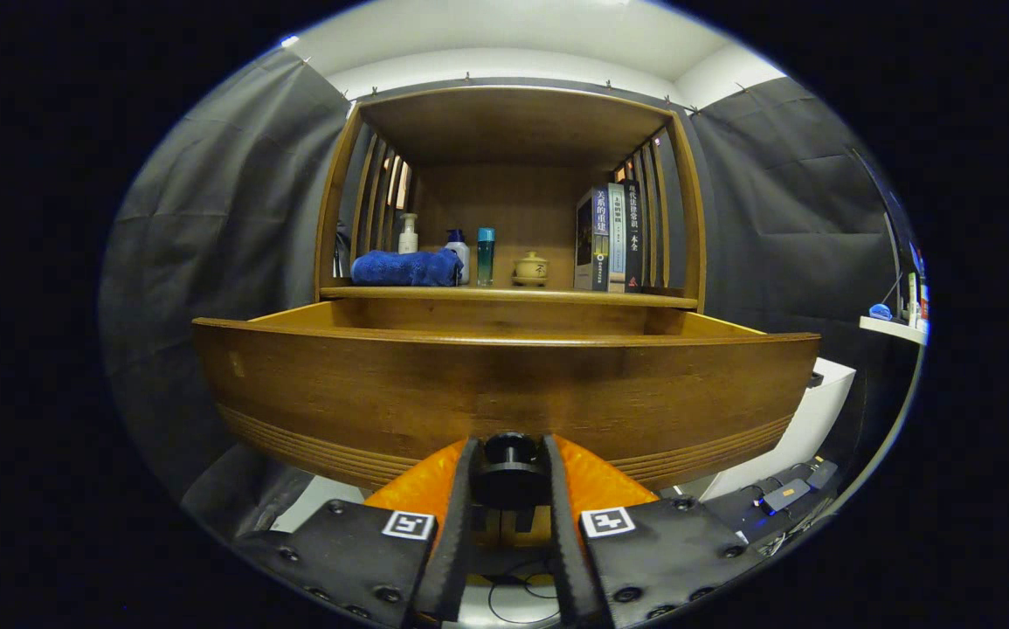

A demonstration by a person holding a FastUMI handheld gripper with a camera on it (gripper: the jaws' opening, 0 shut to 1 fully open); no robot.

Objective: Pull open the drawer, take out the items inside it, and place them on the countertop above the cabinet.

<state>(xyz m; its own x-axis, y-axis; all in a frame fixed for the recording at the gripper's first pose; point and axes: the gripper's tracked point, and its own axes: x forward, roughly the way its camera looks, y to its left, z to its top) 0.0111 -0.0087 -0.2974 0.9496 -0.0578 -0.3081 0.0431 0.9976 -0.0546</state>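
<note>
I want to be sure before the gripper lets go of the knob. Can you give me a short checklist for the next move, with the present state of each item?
1. Gripper holds the knob: ok, both fingers press on its sides.
2. Drawer pulled out of the cabinet: ok, its front stands well forward of the countertop edge.
3. Items inside the drawer located: cannot tell, the front panel hides the inside.
4. Free spot on the countertop: ok, a bare stretch lies between the small ceramic pot and the books.
5. Blue towel and bottles out of the way: ok, they sit further along, away from that gap.
</note>
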